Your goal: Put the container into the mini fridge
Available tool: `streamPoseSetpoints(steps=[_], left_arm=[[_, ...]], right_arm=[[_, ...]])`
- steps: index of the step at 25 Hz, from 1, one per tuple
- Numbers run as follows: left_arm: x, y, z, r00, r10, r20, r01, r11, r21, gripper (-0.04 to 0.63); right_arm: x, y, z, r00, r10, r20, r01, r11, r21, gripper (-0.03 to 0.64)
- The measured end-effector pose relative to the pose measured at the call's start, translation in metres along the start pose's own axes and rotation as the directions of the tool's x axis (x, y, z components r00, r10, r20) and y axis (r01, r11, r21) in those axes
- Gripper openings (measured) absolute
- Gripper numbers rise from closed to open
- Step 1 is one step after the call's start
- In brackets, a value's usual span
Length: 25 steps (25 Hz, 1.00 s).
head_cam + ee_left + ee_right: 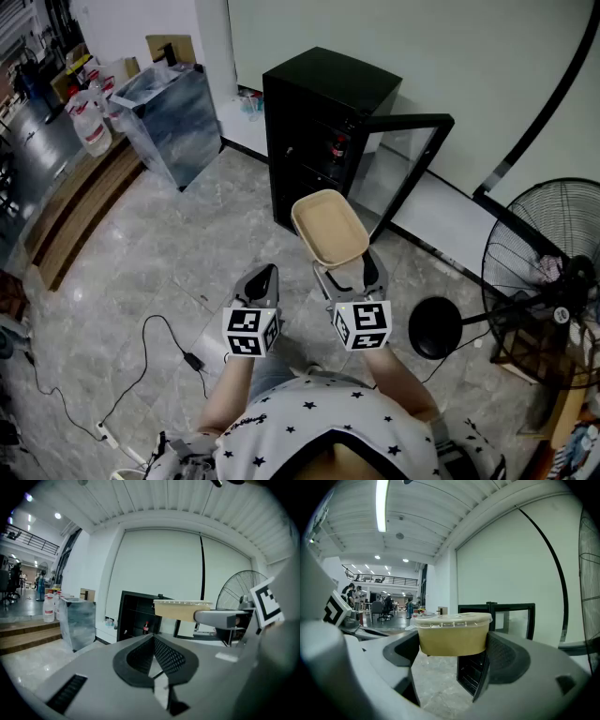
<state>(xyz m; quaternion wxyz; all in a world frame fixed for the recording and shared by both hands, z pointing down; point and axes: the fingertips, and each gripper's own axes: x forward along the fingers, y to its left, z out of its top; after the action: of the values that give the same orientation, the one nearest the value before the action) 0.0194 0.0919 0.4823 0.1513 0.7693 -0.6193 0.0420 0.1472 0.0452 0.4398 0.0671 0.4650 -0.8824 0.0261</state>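
Note:
A tan oval container point(328, 228) with a clear lid sits between the jaws of my right gripper point(347, 269), which is shut on its sides. In the right gripper view the container point(452, 632) fills the gap of that gripper point(452, 645), both pads pressing it. The black mini fridge point(319, 103) stands just beyond, its glass door point(405, 159) swung open to the right. A cola bottle point(337, 148) stands on a shelf inside. My left gripper point(265, 279) hangs beside the right one, shut and empty; in its own view the left gripper point(154, 663) looks towards the fridge point(136, 616) and the container point(180, 609).
A standing fan point(553, 272) is at the right, its round base point(434, 326) near my right gripper. A metallic bin point(169, 117) stands left of the fridge, with jugs point(89, 117) and wooden steps point(75, 206) beyond. A cable point(169, 347) lies on the marble floor.

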Motion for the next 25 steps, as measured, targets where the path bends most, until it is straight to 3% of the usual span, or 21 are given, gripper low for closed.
streamPoseSetpoints(steps=[5,11,25], left_arm=[[-0.05,-0.044,-0.009,1.0,0.001,-0.004,-0.001,1.0,0.014,0.012],[-0.085,-0.049,-0.012,1.0,0.017,0.014,-0.017,1.0,0.023,0.012],[-0.103,-0.069,-0.019,0.999,0.029,0.027,-0.029,0.999,0.016,0.012]], right_arm=[[-0.058,0.009,0.008,0.999,0.026,0.027,-0.026,1.0,0.002,0.446],[-0.085,0.038,0.007,0.997,0.071,0.041,-0.072,0.997,0.026,0.446],[-0.106,0.041,0.014,0.993,0.084,0.082,-0.086,0.996,0.012,0.448]])
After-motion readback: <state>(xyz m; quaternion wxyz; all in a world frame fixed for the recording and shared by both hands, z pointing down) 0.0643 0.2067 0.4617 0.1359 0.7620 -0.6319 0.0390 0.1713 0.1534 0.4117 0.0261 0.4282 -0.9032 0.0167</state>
